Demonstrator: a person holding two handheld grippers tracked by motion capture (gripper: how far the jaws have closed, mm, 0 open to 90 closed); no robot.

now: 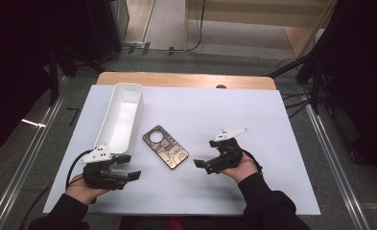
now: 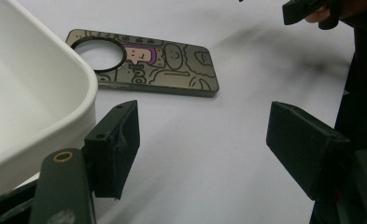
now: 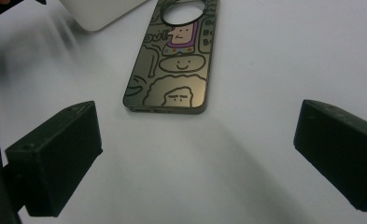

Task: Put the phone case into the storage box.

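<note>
Two grippers flank the phone case (image 1: pixel 166 146), which serves as the landmark: it lies flat on the white sheet (image 1: pixel 253 124), printed back up, untouched. The left gripper (image 1: pixel 128 167) rests beside the case's near-left, its jaws spread with nothing between them. The right gripper (image 1: pixel 204 163) sits on the case's right side, pointed toward it, jaws wide apart and empty. Just left of the case stands the long white tray (image 1: pixel 121 115), with nothing visible inside. Judging by this, the pick-up has not begun: the case needs grasping, lifting and, most likely, placing into the tray.
</note>
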